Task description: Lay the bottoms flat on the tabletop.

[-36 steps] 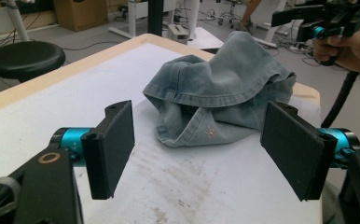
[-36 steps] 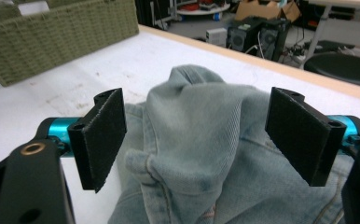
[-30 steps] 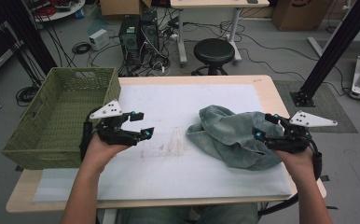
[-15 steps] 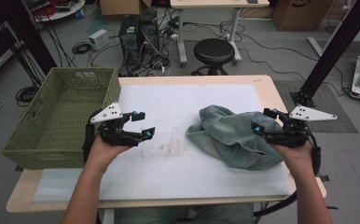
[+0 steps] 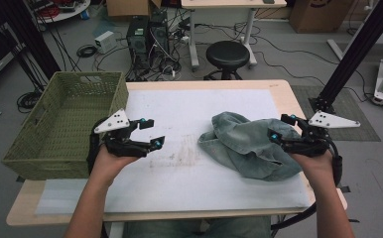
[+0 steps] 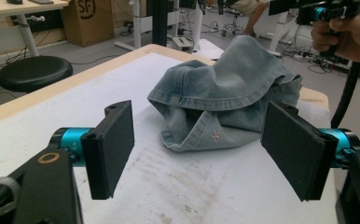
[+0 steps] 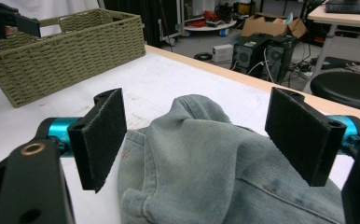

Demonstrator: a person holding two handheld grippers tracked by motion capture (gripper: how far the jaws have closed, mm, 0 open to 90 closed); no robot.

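Observation:
A crumpled pale-blue denim garment point(image 5: 249, 144) lies on the right half of the white mat point(image 5: 189, 104). My right gripper point(image 5: 282, 127) hovers over the garment's right edge and stands open. In the right gripper view its pads point(image 7: 103, 135) straddle the denim point(image 7: 215, 172) without pressing on it. My left gripper point(image 5: 154, 133) is open above the bare mat left of centre, next to the basket. In the left gripper view it faces the garment point(image 6: 225, 93) from a distance, with nothing between its jaws.
A green woven basket point(image 5: 35, 158) sits on the table's left end, and in the right gripper view the basket point(image 7: 71, 51) is far left. A black stool point(image 5: 227, 52), computers and cables stand beyond the table's far edge. The mat's middle has a faint stain point(image 5: 177, 156).
My right gripper has shifted slightly toward the far side over the garment's edge. The left gripper and the garment have kept still.

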